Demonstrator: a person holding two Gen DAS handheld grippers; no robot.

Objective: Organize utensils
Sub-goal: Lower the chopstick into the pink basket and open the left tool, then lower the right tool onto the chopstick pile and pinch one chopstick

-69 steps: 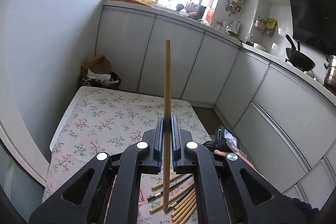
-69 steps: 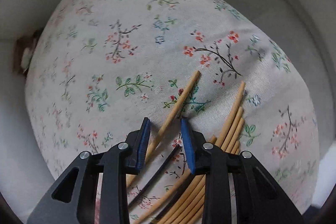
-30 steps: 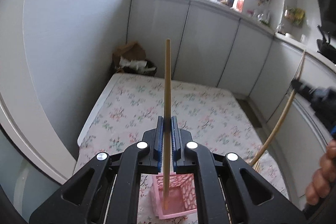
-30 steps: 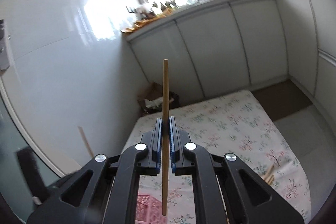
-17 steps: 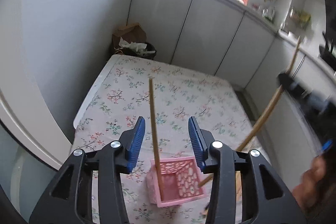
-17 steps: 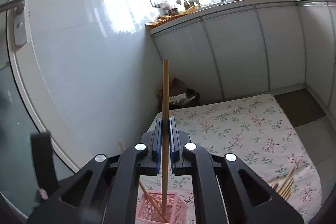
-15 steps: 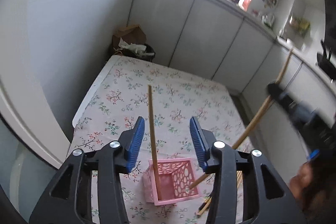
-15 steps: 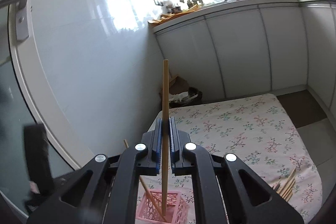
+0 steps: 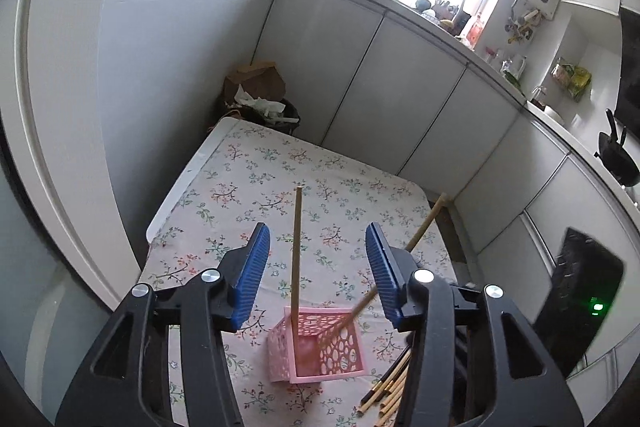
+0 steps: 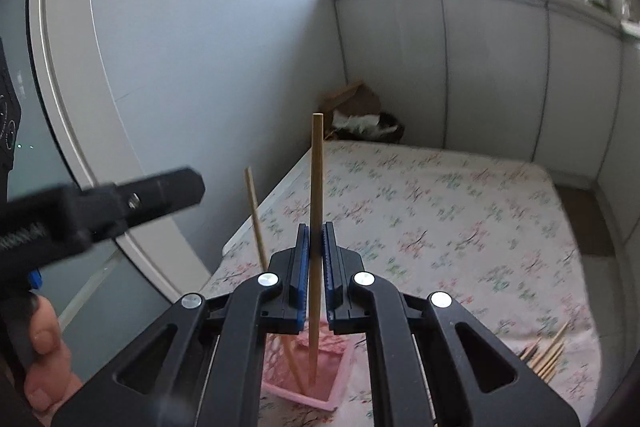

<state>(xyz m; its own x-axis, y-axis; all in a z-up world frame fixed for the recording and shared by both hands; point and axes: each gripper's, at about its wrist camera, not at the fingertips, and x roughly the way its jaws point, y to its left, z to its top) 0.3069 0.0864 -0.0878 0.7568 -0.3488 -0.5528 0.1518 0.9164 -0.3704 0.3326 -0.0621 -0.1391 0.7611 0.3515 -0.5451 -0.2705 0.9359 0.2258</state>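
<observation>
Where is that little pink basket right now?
The pink basket stands on the flowered tablecloth, low in the left wrist view, holding one loose chopstick, left of the chopstick pile.

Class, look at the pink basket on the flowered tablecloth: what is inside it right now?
Inside the pink basket stand two wooden chopsticks: one left free, leaning on the rim, the other with its tip inside, clamped by the right hand-held gripper. The gripper partly covers the basket floor.
</observation>
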